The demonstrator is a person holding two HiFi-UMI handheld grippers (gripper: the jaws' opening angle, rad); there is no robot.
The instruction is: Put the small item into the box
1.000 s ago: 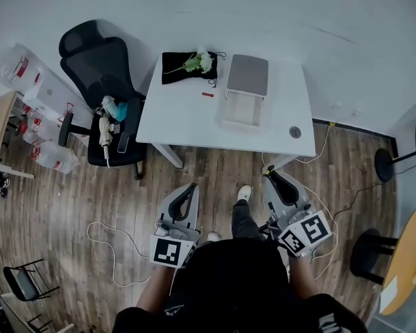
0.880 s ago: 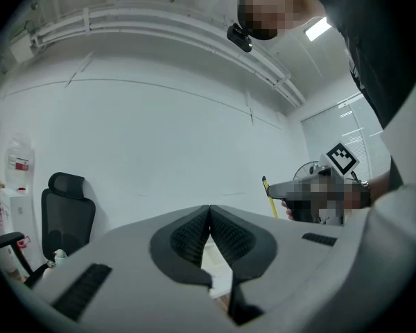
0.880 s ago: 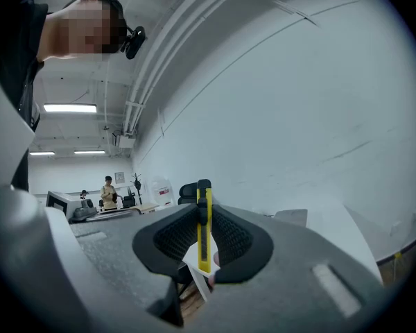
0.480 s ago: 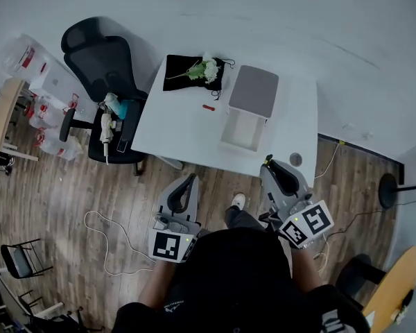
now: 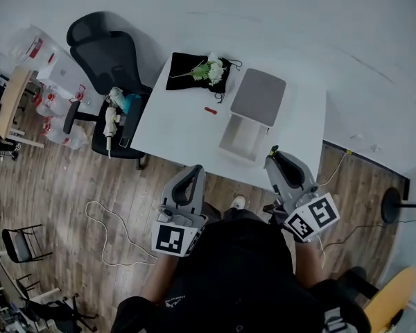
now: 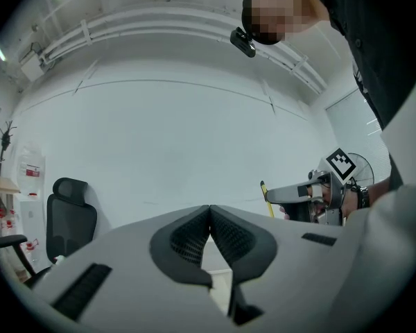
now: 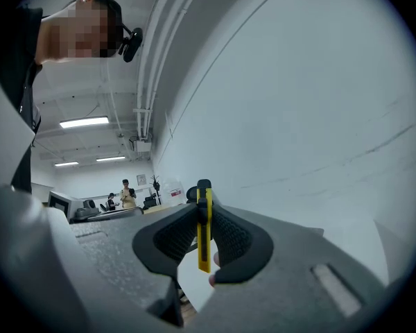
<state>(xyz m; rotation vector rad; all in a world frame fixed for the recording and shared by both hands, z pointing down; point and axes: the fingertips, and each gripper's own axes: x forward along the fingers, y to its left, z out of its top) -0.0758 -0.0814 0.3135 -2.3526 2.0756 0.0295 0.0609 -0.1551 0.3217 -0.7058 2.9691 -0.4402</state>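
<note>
Pinched a slim yellow cutter (image 7: 204, 238) edge-on between the ribbed black pads (image 7: 170, 238) of the right gripper (image 7: 204, 220), upright, top end poking above the jaws. Carried the left gripper (image 6: 209, 217) pressed together on nothing, pads meeting in one seam. Stood short of the white table (image 5: 187, 130), with both grippers at its near edge, partly over the wooden floor (image 5: 90, 179). Held the cutter, taken here for the small item, apart from the box (image 5: 240, 136).

Called, by the look of it, for a reach forward over the box's near rim, a lowering well inside, and only then a spreading of the jaws. Worth turning the cutter flat first, to match the long rectangular hollow. Best kept clear of the walls: looked like thin, hard, smooth plastic, likely to pivot in a grip so narrow if knocked.

Showed as a pale open tray with plain smooth sides, a flat grey lid (image 5: 258, 97) touching its far end. Noted a small red thing (image 5: 210, 109) just left of the box, and white flowers (image 5: 213, 68) on a black cloth (image 5: 191, 73) at the far corner.
</note>
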